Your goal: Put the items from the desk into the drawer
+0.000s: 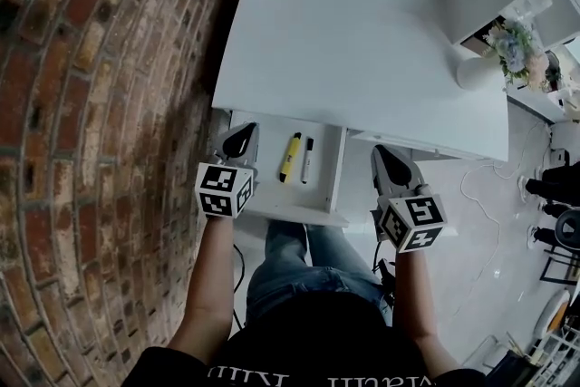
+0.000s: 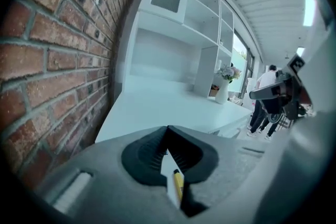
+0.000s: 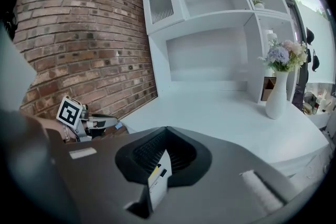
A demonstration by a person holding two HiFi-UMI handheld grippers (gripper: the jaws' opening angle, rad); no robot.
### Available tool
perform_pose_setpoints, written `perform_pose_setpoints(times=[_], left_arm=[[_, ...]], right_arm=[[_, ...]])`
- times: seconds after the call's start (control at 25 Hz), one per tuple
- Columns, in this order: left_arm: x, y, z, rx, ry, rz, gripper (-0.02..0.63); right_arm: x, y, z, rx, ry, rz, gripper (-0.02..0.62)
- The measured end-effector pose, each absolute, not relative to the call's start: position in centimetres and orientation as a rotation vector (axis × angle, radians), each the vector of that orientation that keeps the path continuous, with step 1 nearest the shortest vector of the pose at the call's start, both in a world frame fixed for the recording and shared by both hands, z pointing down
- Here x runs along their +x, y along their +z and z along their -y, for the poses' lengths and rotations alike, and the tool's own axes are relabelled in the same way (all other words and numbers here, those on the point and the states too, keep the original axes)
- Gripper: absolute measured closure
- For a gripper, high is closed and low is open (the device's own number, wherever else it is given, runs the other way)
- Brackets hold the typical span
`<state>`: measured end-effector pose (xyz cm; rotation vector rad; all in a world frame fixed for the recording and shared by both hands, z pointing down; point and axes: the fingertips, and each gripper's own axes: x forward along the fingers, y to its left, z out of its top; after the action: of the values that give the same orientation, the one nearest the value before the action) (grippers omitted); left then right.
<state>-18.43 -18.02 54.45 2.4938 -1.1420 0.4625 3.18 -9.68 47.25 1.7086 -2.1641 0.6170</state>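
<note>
The yellow highlighter (image 1: 290, 157) and the black marker (image 1: 307, 160) lie side by side in the open drawer (image 1: 333, 169), just under the front edge of the worktop (image 1: 344, 50). The worktop carries no loose items; only a vase of flowers (image 1: 476, 68) stands at its far right corner. The transfer therefore looks finished, with at most the drawer left to push shut. The left gripper (image 1: 243, 133) and the right gripper (image 1: 381, 153) hover at either side of the drawer, both with jaws closed and nothing between them.
</note>
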Motion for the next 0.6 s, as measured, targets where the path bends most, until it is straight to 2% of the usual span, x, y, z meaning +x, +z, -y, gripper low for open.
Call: perform_pose_setpoints(times=[0.6], left_arm=[[-18.2, 70.4, 16.3, 2.077, 0.828, 1.037, 0.606]], right_arm=[[4.2, 50.0, 10.1, 1.65, 0.652, 2.138, 0.588]])
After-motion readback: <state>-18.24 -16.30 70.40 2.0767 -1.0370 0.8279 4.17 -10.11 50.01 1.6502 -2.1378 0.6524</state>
